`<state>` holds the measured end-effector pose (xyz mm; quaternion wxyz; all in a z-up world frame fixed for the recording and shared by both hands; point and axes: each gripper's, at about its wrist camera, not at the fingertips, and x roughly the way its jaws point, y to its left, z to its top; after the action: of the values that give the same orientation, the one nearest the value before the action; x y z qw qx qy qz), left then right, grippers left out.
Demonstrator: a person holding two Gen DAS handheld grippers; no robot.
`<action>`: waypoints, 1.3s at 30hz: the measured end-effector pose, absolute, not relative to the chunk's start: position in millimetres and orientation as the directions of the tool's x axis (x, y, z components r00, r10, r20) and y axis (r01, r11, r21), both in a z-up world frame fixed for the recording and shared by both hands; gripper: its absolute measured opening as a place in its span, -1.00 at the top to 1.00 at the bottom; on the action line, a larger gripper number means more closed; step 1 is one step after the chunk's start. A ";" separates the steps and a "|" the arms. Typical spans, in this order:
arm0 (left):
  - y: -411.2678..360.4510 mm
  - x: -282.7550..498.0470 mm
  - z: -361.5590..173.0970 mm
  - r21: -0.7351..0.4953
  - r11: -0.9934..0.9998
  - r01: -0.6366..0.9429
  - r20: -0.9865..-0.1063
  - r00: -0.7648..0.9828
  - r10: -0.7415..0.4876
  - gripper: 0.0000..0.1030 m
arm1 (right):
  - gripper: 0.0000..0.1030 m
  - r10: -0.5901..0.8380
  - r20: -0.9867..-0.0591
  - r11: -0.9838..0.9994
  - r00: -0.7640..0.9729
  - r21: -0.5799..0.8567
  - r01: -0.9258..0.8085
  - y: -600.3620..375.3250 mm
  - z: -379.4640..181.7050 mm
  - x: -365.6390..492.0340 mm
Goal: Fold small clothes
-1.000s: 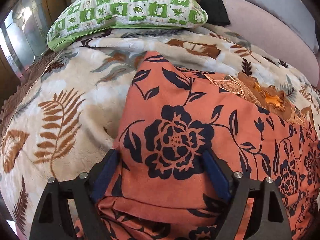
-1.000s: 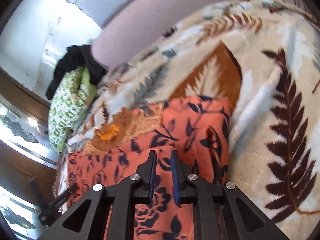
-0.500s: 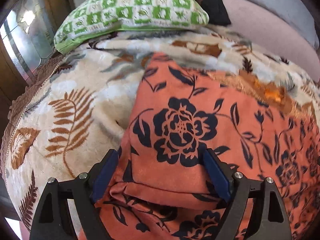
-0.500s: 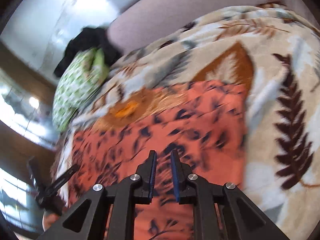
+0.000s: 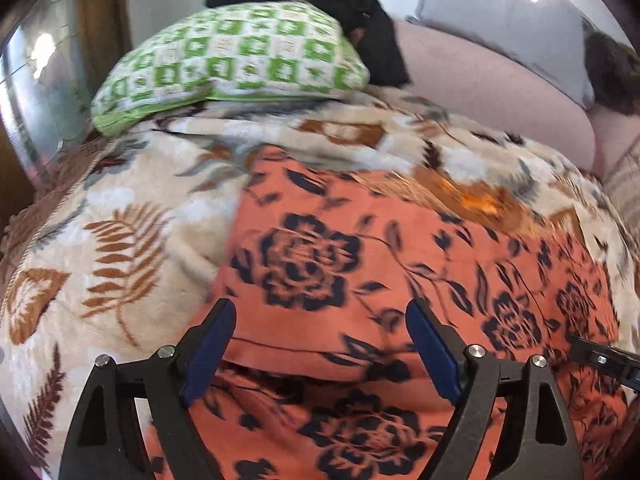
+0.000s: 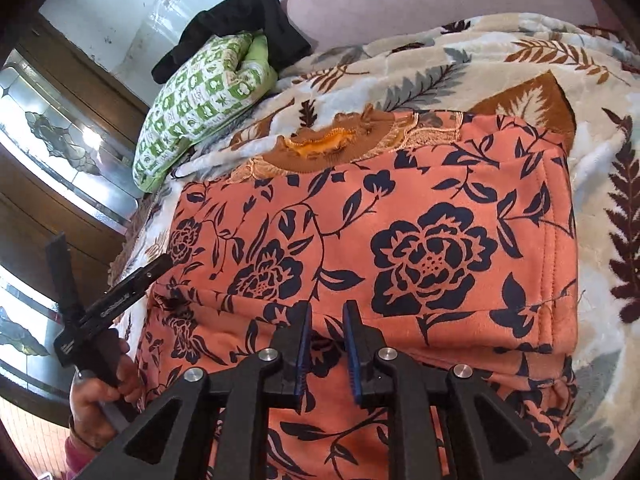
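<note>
An orange garment with dark blue flowers (image 5: 360, 280) (image 6: 400, 248) lies folded on the leaf-patterned blanket (image 5: 120, 220), its brown lace neckline (image 6: 340, 140) at the far edge. My left gripper (image 5: 320, 312) hovers open over the garment's near fold, its blue pads wide apart and gripping nothing. It also shows at the left of the right wrist view, left gripper (image 6: 112, 304), held by a hand (image 6: 100, 392). My right gripper (image 6: 326, 308) hangs over the garment's near edge. Its jaws are narrow and opening, with only cloth lying beneath the gap, none pinched.
A green and white checked pillow (image 5: 232, 52) (image 6: 200, 96) lies at the head of the bed with a black cloth (image 5: 360, 12) behind it. A pink cushion (image 5: 500, 80) runs along the far side. Wooden, glass-paned doors (image 6: 60, 148) stand to the left.
Both grippers drew back from the garment, so more of it shows. The right wrist view rolled and slid left across the folded cloth, and its jaw gap widened slightly.
</note>
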<state>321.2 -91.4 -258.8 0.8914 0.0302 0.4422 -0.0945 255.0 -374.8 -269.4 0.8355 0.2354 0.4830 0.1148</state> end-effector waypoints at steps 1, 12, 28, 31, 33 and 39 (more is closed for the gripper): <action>-100.3 322.3 -266.4 -0.005 0.976 0.217 -0.813 0.567 -0.131 -0.69 | 0.60 0.408 -0.771 0.870 0.489 0.491 0.048 -375.5 -274.7 255.9; -89.0 322.6 -265.2 -0.103 0.979 0.178 -0.826 0.533 -0.183 -0.73 | 0.60 0.409 -0.692 0.831 0.594 0.552 0.070 -411.8 -243.6 231.8; 68.4 220.9 -229.5 -0.153 0.988 0.035 -0.778 0.612 -0.143 -0.74 | -0.69 0.390 -0.592 0.719 0.705 0.674 0.168 -490.9 -223.6 70.6; 88.4 193.8 -227.4 -0.061 0.996 0.062 -0.777 0.623 -0.087 -0.74 | -0.69 0.412 -0.599 0.699 0.687 0.691 0.182 -496.8 -228.5 48.9; 99.9 180.1 -228.2 -0.013 0.997 0.078 -0.790 0.611 -0.058 -0.74 | -0.69 0.419 -0.608 0.694 0.674 0.694 0.194 -496.4 -232.0 38.1; 109.3 145.1 -231.2 0.025 0.991 0.130 -0.826 0.561 -0.052 -0.74 | -0.69 0.439 -0.631 0.709 0.640 0.680 0.185 -483.5 -231.7 20.1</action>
<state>145.1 109.3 -231.2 0.8824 0.0418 0.4657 -0.0518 20.1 -483.5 -231.7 0.8248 0.3734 0.4175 0.0770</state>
